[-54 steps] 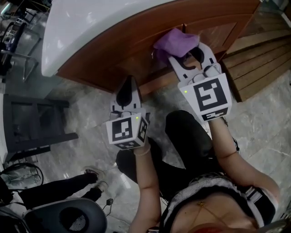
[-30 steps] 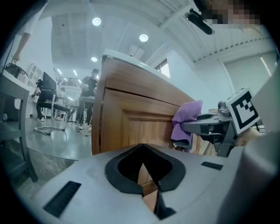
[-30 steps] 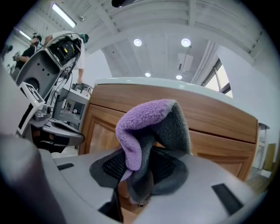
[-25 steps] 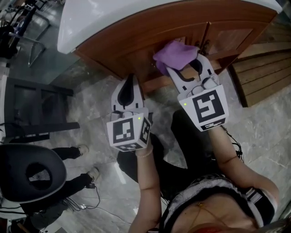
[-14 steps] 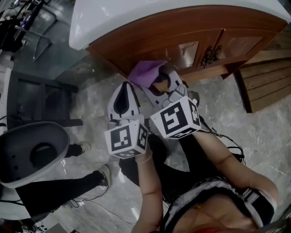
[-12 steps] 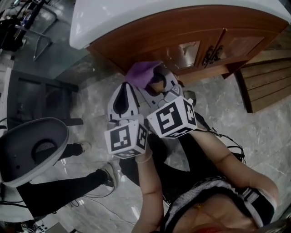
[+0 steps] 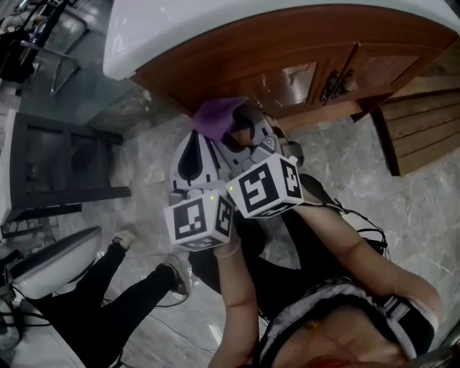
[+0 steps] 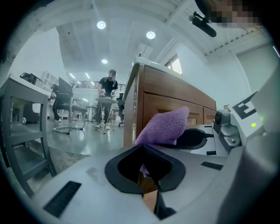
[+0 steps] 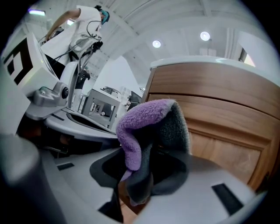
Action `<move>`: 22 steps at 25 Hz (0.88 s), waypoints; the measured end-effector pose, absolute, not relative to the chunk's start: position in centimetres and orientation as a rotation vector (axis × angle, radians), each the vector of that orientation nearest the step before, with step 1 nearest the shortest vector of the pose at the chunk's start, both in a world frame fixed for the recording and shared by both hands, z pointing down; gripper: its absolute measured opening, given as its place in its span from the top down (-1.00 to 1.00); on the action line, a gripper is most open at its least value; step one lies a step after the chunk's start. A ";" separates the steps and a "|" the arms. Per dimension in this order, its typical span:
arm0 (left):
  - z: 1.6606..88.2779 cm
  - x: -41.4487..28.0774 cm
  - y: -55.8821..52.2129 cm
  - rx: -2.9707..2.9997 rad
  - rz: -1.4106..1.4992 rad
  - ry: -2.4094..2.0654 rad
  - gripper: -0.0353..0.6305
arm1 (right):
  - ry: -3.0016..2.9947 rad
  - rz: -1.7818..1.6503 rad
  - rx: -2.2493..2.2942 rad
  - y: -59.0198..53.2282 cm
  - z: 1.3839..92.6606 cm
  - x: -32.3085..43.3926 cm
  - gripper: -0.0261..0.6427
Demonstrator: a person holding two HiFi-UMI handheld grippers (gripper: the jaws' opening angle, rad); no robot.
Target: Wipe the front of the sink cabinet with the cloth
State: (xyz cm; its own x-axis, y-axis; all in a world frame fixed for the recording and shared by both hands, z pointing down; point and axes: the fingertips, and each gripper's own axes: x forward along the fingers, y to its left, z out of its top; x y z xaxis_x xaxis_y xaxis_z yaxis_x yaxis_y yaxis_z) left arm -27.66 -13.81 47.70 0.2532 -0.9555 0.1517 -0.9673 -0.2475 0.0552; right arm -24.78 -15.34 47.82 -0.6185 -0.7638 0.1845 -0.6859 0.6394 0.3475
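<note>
Pinching the cloth [image 7: 218, 113], the right gripper [image 7: 241, 128] should be pressing it flat against the cabinet front [image 7: 237, 61]; the left gripper [image 7: 194, 140] is idling, jaws together.

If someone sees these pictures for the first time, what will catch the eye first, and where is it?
The purple cloth stands out first, pinched in the right tool near the left end of the sink cabinet. The cabinet's reddish-brown wooden front, under a white countertop, fills the top of the head view. The left tool, close beside the right one, is shut and holds nothing.
</note>
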 end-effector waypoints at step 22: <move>47.9 -24.7 -14.3 2.430 0.131 -1.763 0.89 | -2.458 -0.303 1.285 -16.4 48.2 -19.7 0.38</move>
State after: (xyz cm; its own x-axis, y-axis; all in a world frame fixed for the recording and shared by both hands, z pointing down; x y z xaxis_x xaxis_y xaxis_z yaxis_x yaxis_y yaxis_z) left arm -24.66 -14.27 47.85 0.3112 -0.9384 0.1501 -0.9503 -0.3056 0.0597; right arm -19.73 -16.42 48.22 -0.5277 -0.8241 0.2059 -0.7495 0.5658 0.3438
